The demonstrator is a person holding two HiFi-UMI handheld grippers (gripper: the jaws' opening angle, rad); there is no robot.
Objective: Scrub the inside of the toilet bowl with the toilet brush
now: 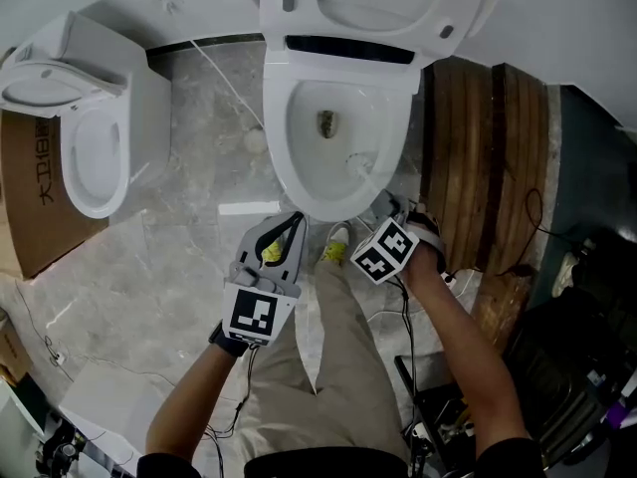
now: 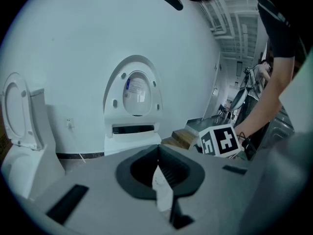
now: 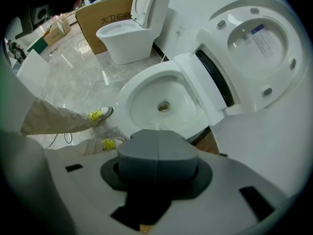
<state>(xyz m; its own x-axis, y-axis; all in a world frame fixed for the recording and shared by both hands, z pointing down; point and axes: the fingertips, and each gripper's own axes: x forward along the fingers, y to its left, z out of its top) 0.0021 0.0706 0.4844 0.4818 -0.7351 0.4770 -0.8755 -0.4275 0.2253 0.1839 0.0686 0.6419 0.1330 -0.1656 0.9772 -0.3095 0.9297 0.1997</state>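
The toilet (image 1: 289, 157) stands with seat and lid raised; its bowl (image 3: 134, 89) is white with a brownish drain hole (image 1: 325, 122). The white brush head (image 1: 358, 164) lies inside the bowl near the front right wall, and shows as a fuzzy white tuft (image 3: 155, 126) just beyond my right jaws. My right gripper (image 1: 386, 205) (image 3: 157, 153) hovers at the bowl's front right rim, shut on the brush; the handle is hidden. My left gripper (image 1: 289, 229) (image 2: 157, 153) hangs in front of the bowl, shut, facing the raised lid (image 2: 136, 94).
A second toilet (image 1: 90, 137) and a cardboard box (image 1: 30, 197) stand at the left. Wooden steps (image 1: 488, 137) lie right of the bowl. Cables (image 1: 398, 317) trail on the marble floor. The person's yellow shoes (image 1: 336, 247) are just before the bowl.
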